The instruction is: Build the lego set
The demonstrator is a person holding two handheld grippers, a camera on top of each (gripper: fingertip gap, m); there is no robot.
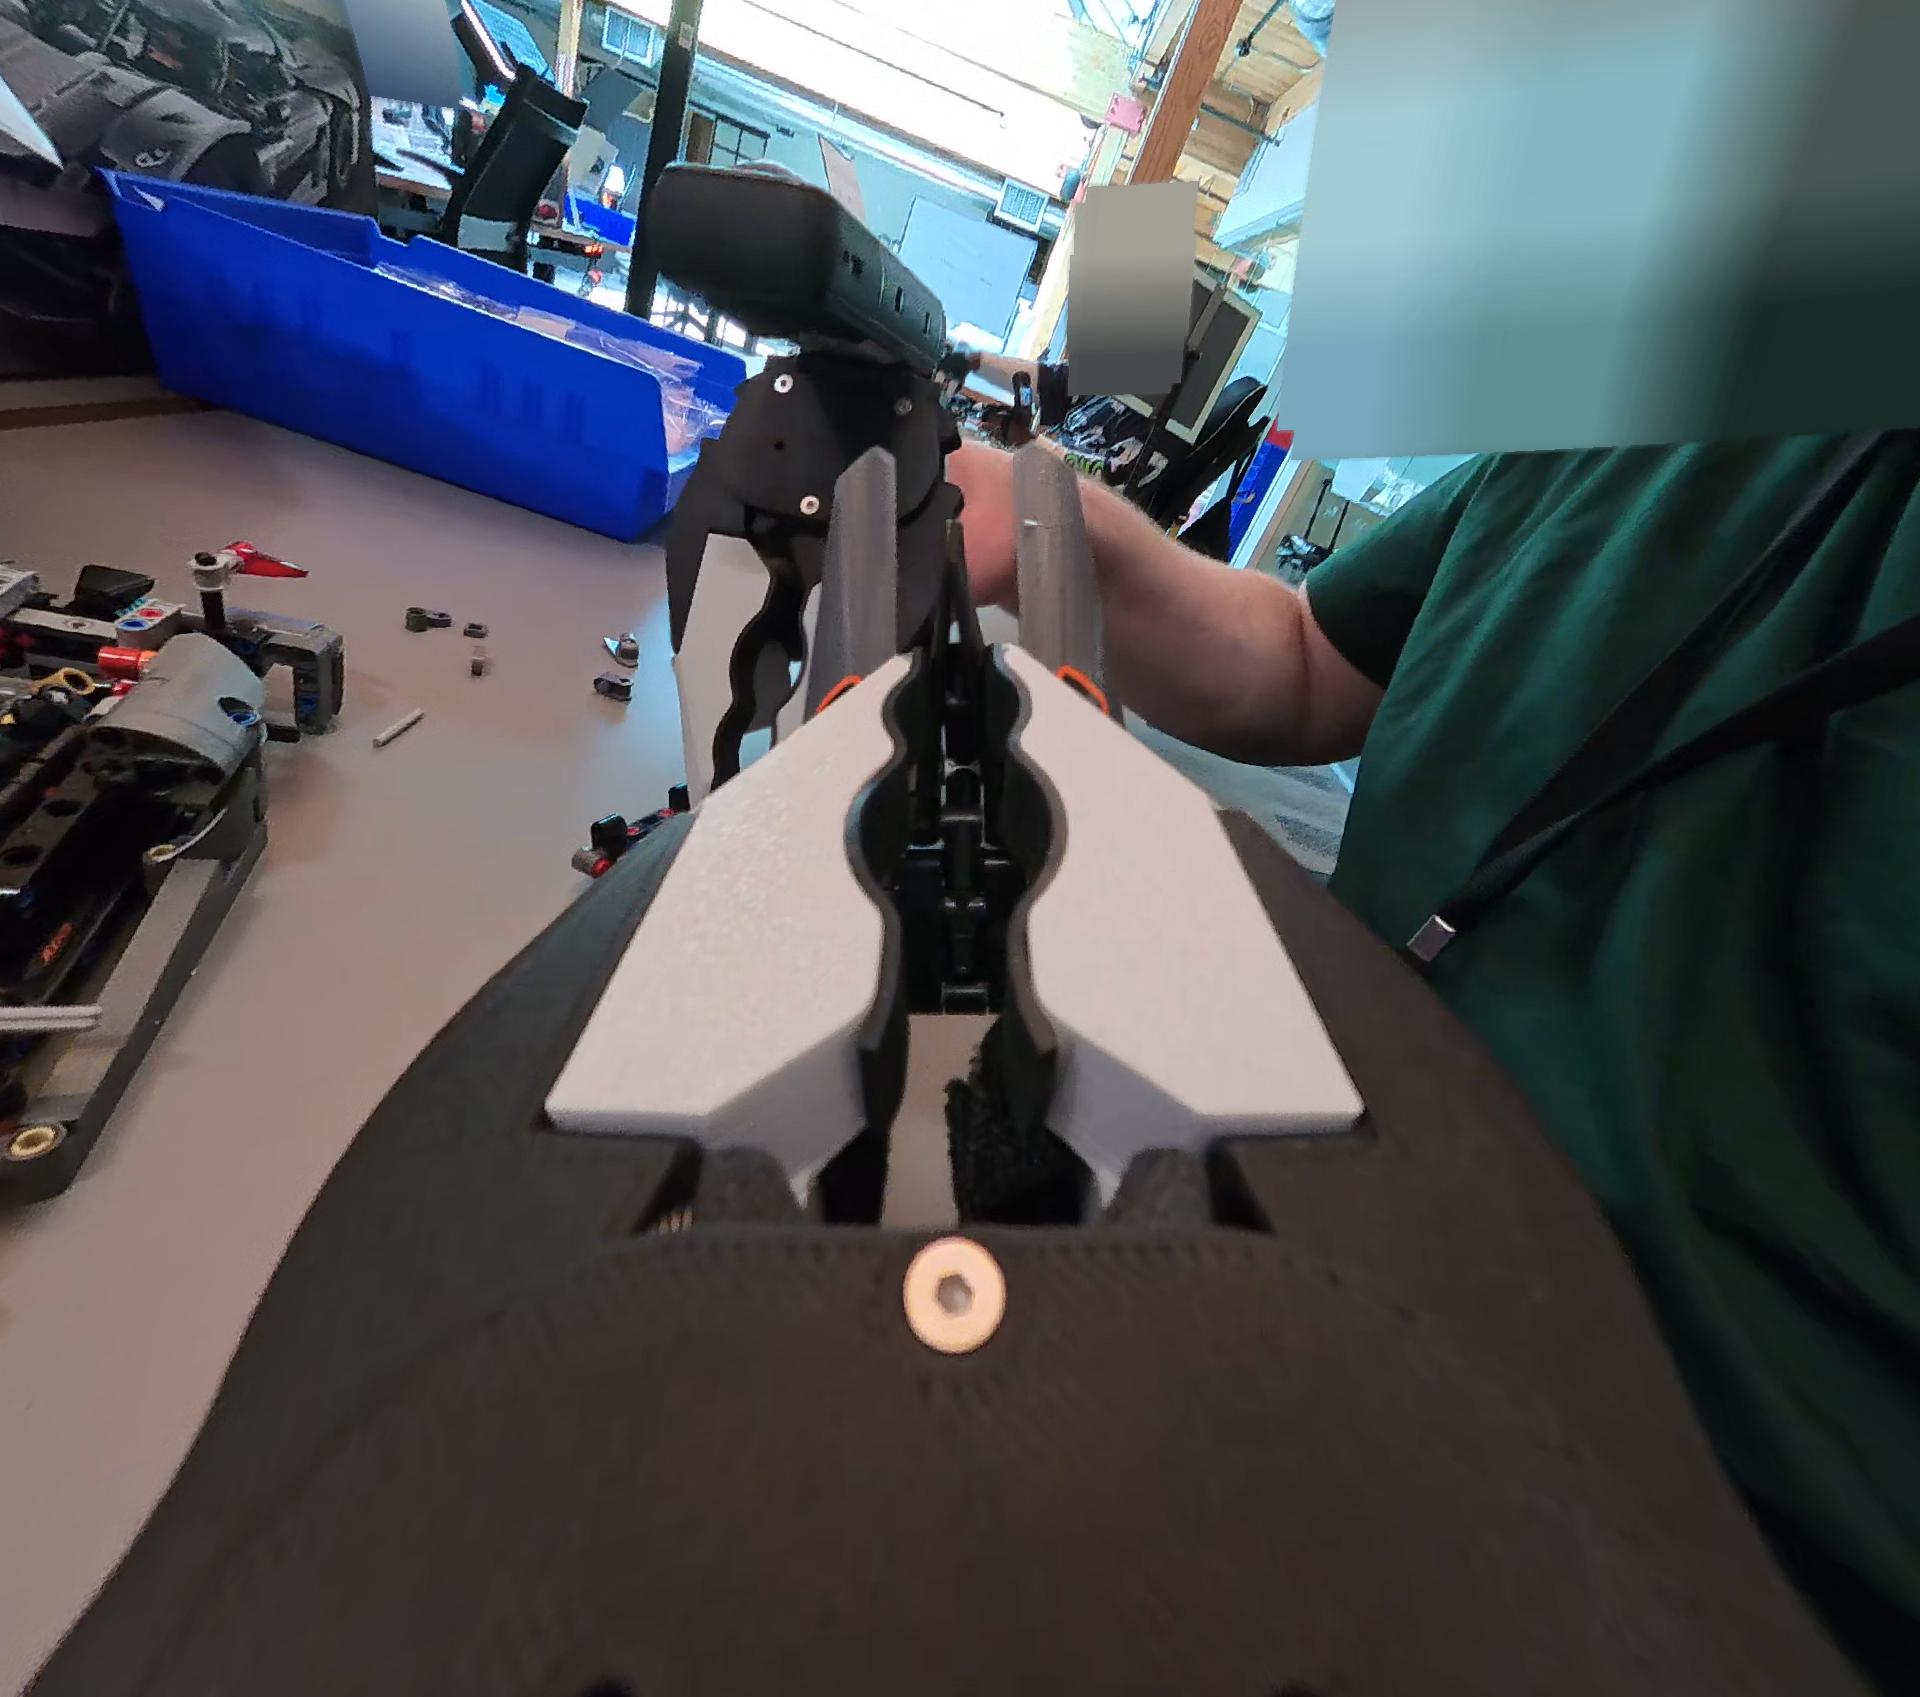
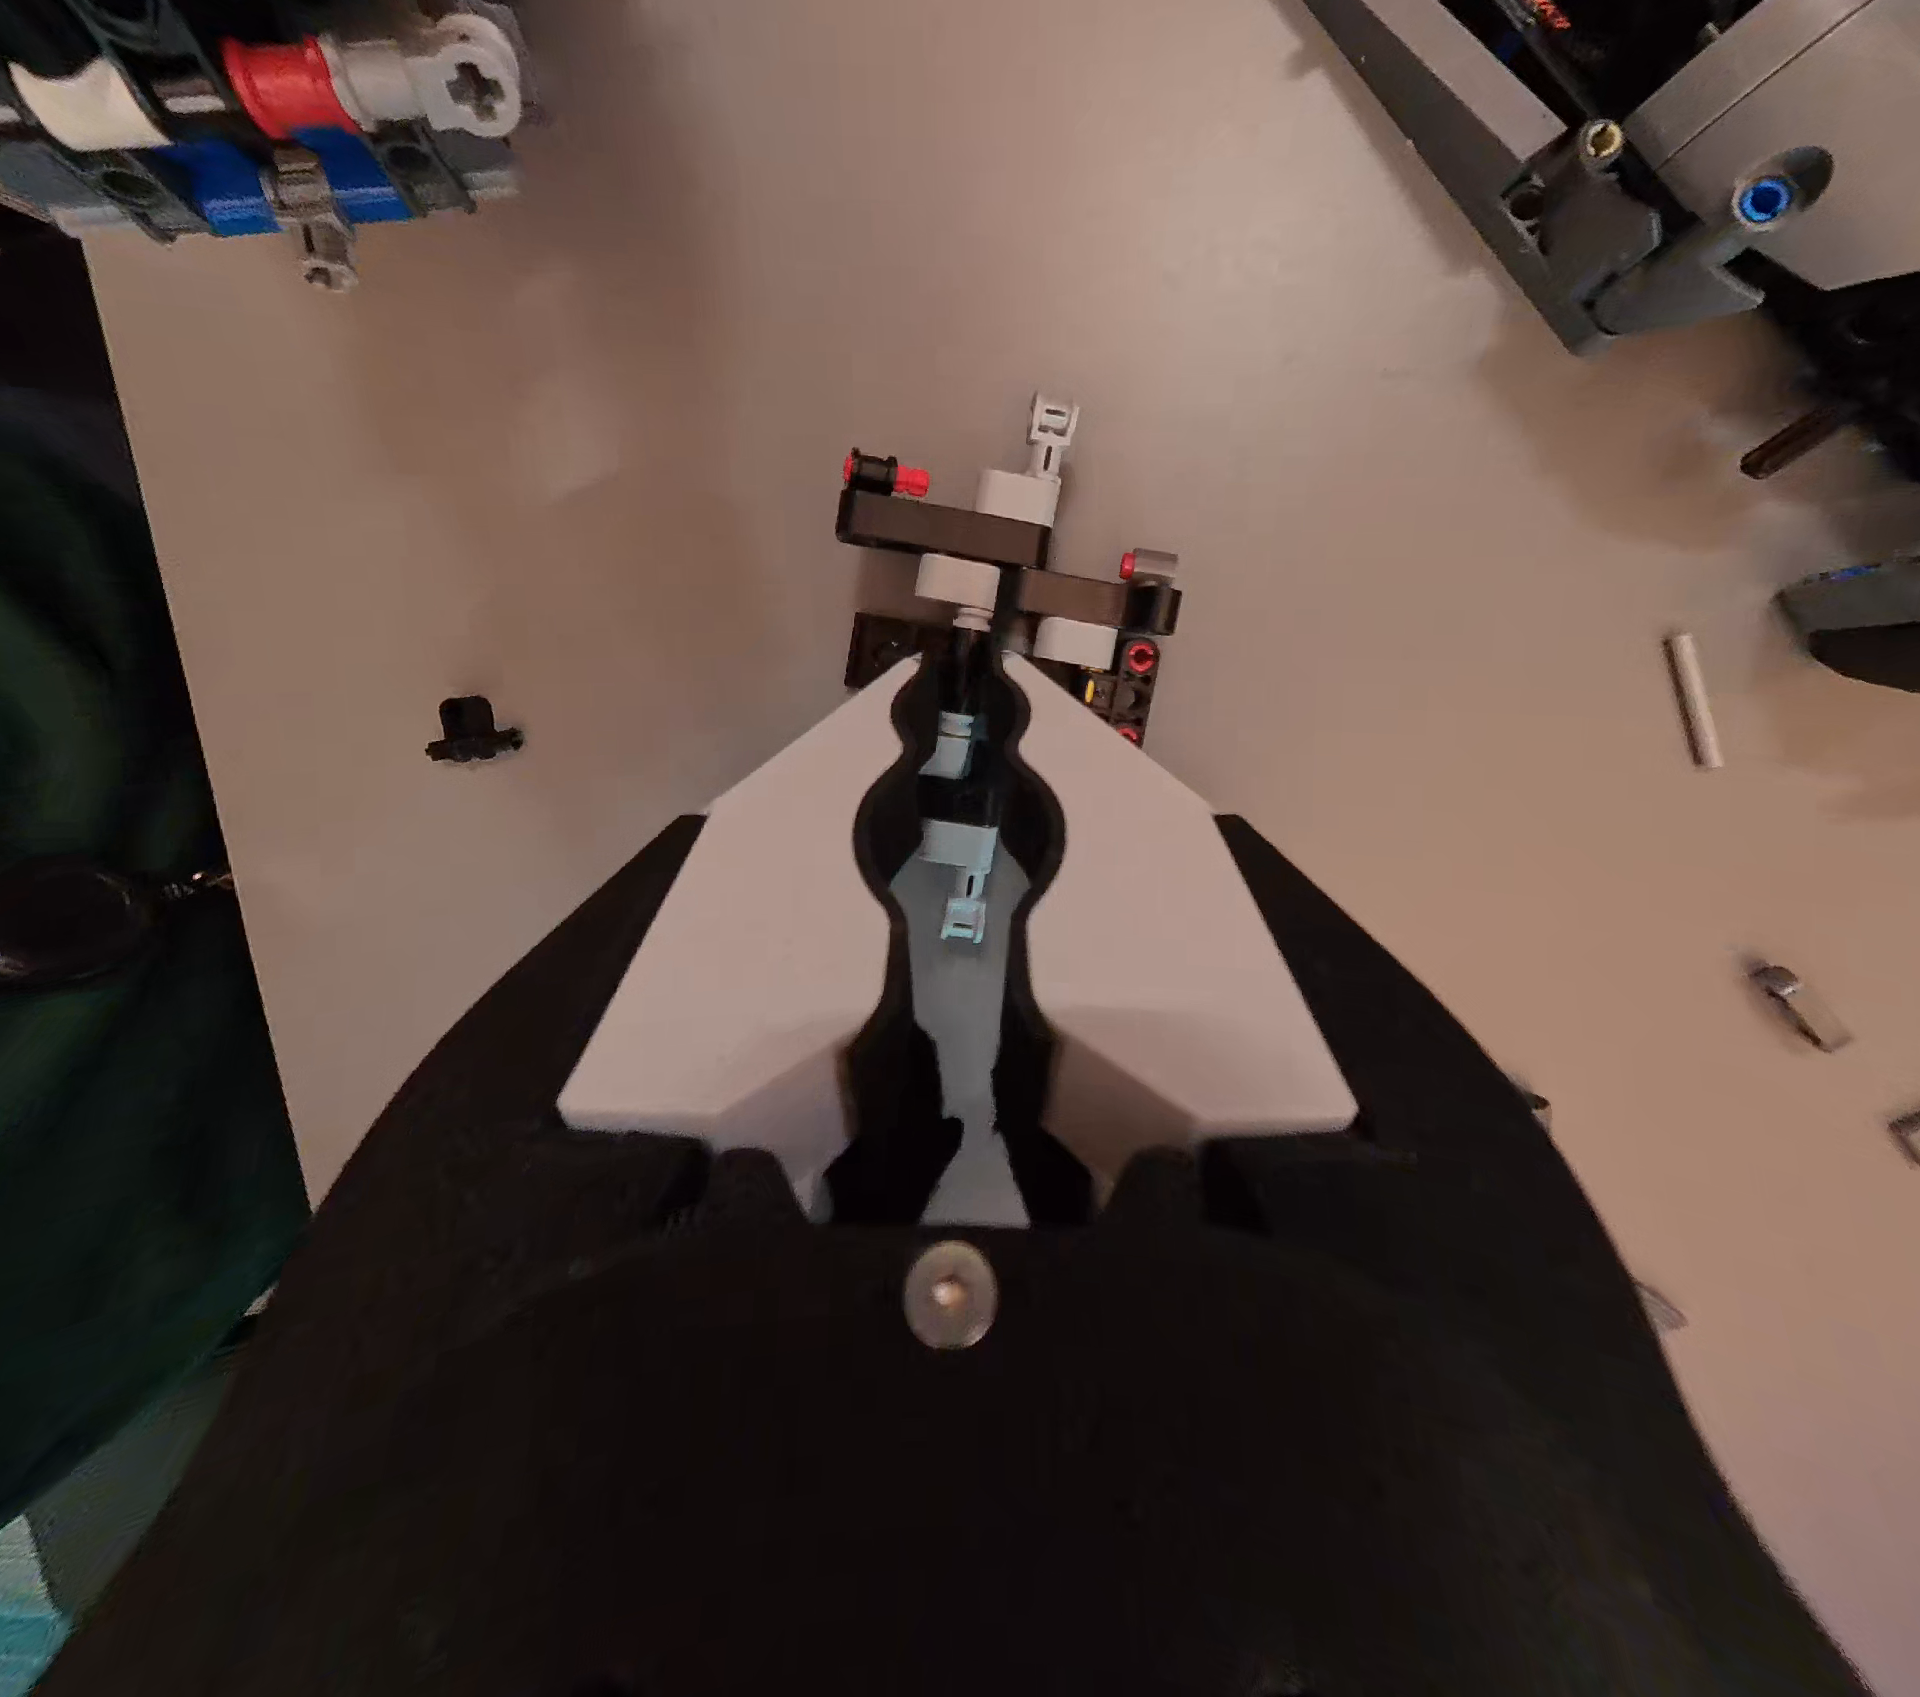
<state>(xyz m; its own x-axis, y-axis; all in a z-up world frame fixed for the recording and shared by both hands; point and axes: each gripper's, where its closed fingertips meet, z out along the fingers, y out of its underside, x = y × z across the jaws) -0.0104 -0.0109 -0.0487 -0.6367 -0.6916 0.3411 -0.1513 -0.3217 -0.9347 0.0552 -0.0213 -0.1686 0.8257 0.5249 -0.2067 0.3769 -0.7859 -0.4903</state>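
Though clearly well under way, nowhere near finished: large dark chassis (image 1: 125,795) assembled on the grey table (image 1: 416,868), yet with loose parts (image 1: 473,639) scattered beside it, a grey axle (image 2: 1694,702) and a small black connector (image 2: 473,728) lying unused. Judged as mid-build, with sub-assemblies not yet joined on. Right gripper (image 2: 961,671) aimed down at the table, clenched on a small sub-assembly (image 2: 997,546) of black beams, white connectors and red pins, jutting out beyond the fingertips, well apart from the chassis. Left gripper (image 1: 951,671) closed on a slim black piece (image 1: 961,826), seated deep between the jaws, raised off the table. Blue bin (image 1: 416,359) behind, holding clear bags
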